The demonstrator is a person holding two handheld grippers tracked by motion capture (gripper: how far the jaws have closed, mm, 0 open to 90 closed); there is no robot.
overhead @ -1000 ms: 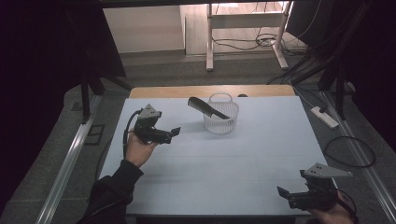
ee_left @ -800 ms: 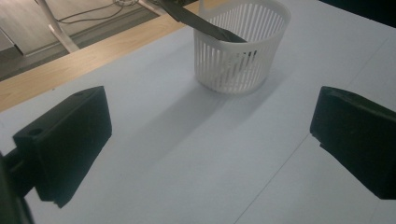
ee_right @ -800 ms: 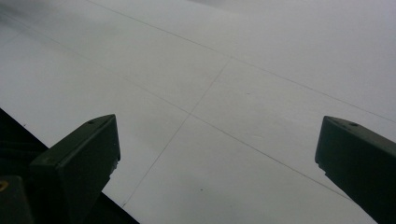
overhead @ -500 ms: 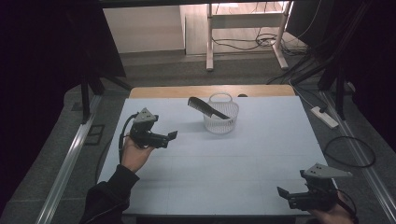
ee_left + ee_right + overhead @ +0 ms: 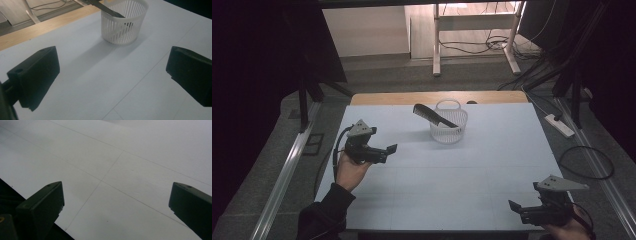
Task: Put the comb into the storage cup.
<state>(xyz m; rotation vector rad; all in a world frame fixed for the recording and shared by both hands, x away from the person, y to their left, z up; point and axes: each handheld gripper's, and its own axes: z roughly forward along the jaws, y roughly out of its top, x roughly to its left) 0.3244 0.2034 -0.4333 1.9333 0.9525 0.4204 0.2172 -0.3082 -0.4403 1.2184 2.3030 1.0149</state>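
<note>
A white slatted basket (image 5: 448,124) (image 5: 124,22) stands at the back middle of the pale blue table (image 5: 437,175). A black comb (image 5: 434,116) (image 5: 106,8) leans in it, its handle sticking out over the left rim. My left gripper (image 5: 388,150) (image 5: 112,80) hovers at the table's left, open and empty, pointing right toward the basket. Down at the front right corner my right gripper (image 5: 513,207) (image 5: 116,207) is open over bare table, with nothing between its jaws.
A strip of wooden tabletop (image 5: 412,98) shows behind the blue mat. A white power strip (image 5: 558,125) and cables lie on the floor to the right. Metal rails (image 5: 282,175) run along both sides of the table.
My left gripper has drifted slightly toward me and to the left, away from the basket. The right gripper has stayed where it was.
</note>
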